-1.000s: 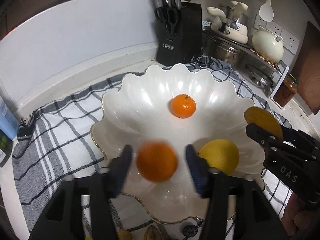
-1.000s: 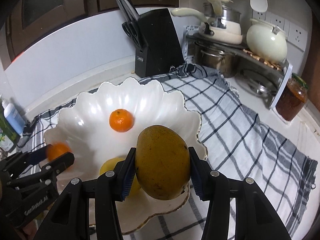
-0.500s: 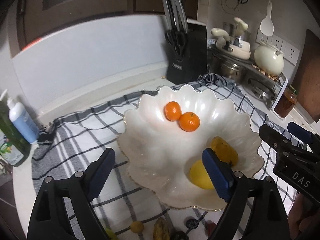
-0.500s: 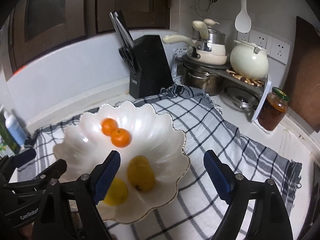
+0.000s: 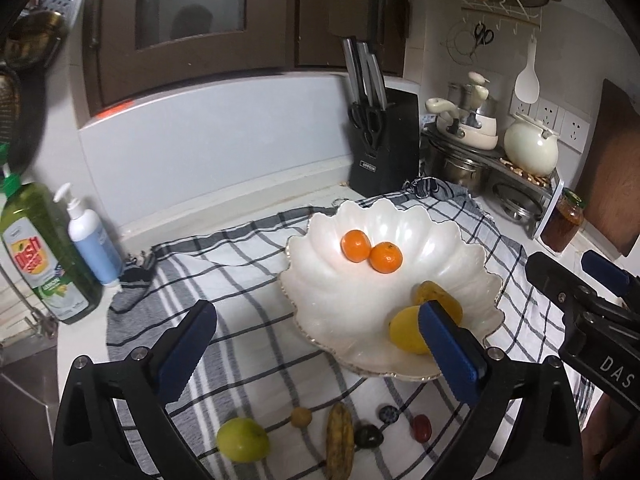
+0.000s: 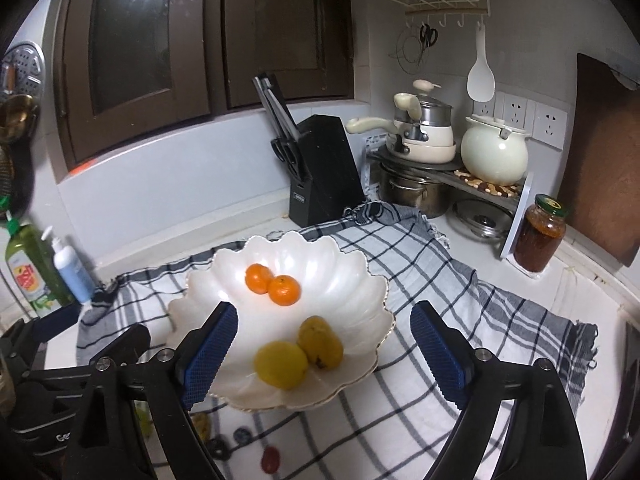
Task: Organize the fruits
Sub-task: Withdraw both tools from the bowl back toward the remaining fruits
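1. Both tongs hang released and empty – the left gripper (image 5: 316, 348) and the right gripper (image 6: 324, 350) each show wide-spread jaws above the checked cloth (image 5: 256, 352)
2. The scalloped bowl (image 5: 460, 248) ahead already holds two oranges (image 5: 372, 251), a lemon (image 5: 408, 330) and a mango (image 5: 438, 298)
3. Loose fruit lies below and behind the left tongs: a green fruit (image 5: 242, 440), then a banana (image 5: 340, 440), its long axis running toward the bowl – the left hand looks nearer
4. The right view catches only dim scraps of that row behind its left jaw; the left view shows it whole
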The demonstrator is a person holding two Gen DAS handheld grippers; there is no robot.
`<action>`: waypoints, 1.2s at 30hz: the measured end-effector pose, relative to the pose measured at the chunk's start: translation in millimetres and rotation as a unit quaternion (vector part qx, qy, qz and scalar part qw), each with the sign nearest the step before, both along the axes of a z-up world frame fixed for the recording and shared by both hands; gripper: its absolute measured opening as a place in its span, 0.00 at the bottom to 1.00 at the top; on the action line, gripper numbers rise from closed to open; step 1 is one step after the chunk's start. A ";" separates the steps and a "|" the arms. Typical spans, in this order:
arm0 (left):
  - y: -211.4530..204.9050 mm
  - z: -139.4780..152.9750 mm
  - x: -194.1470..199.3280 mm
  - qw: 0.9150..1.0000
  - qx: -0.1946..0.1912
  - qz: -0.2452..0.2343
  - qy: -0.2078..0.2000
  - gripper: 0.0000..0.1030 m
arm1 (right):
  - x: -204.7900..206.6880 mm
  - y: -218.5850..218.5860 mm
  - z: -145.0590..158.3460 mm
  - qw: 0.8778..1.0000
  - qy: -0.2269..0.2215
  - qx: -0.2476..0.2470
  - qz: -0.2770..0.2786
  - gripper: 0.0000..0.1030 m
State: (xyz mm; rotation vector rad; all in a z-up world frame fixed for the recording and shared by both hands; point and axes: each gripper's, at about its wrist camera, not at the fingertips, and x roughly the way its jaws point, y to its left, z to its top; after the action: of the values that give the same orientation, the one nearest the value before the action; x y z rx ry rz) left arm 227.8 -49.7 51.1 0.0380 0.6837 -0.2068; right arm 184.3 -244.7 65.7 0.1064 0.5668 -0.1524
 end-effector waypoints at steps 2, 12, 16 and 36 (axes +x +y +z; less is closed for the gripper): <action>3.1 0.4 -6.2 1.000 0.000 0.002 -0.002 1.00 | -5.4 2.4 0.2 1.000 -0.003 0.002 0.001 0.86; 8.6 -11.1 -26.8 1.000 -0.004 -0.003 0.002 1.00 | -26.9 5.3 -11.8 1.000 0.001 0.008 -0.006 0.86; 6.6 -22.5 -33.5 1.000 0.004 -0.008 0.009 1.00 | -33.7 4.7 -24.6 1.000 0.012 0.014 -0.008 0.86; 4.5 -91.5 -54.0 0.998 0.029 -0.026 0.059 0.99 | -50.1 7.1 -94.6 0.997 0.071 0.023 -0.010 0.86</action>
State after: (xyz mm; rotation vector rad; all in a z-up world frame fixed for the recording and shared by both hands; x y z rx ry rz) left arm 173.9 -45.2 -40.3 0.0991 0.8067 -0.2399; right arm 134.2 -237.5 -28.9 0.1470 0.7115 -0.1672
